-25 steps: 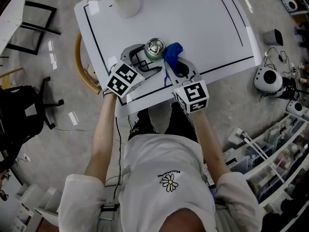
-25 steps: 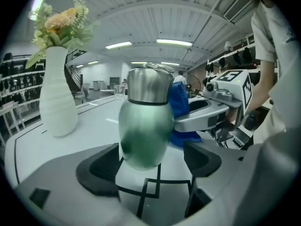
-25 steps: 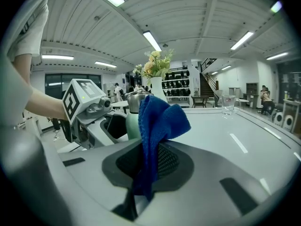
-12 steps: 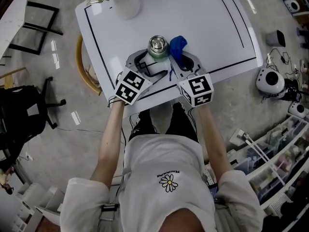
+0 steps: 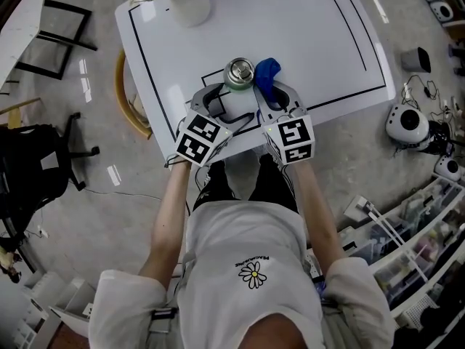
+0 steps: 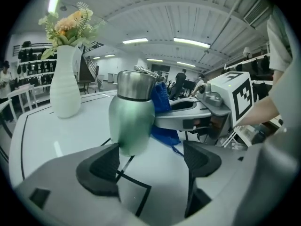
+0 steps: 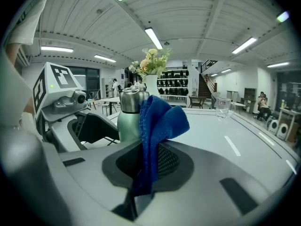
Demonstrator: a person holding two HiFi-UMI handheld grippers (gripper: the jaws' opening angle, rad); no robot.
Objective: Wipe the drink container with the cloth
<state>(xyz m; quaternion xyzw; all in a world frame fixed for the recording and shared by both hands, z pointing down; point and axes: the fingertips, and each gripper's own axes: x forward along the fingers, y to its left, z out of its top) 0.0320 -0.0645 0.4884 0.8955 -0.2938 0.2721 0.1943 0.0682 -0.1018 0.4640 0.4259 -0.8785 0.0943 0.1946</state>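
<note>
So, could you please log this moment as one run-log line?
left gripper: open, green bottle just ahead | right gripper: shut on blue cloth | blue cloth: beside green bottle | green bottle: upright on table

Your white table (image 5: pixel 305 35) has a black line round its top. Near your edge the green drink container (image 5: pixel 238 73) stands upright. Far left corner: white vase (image 5: pixel 187 4) with flowers. Far edge: clear glass jug (image 7: pixel 222 108).

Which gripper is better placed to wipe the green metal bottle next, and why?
Right. The right gripper is shut on the blue cloth, which hangs right beside the green metal bottle. The left gripper is open and holds nothing, with the bottle just ahead of its jaws.
</note>
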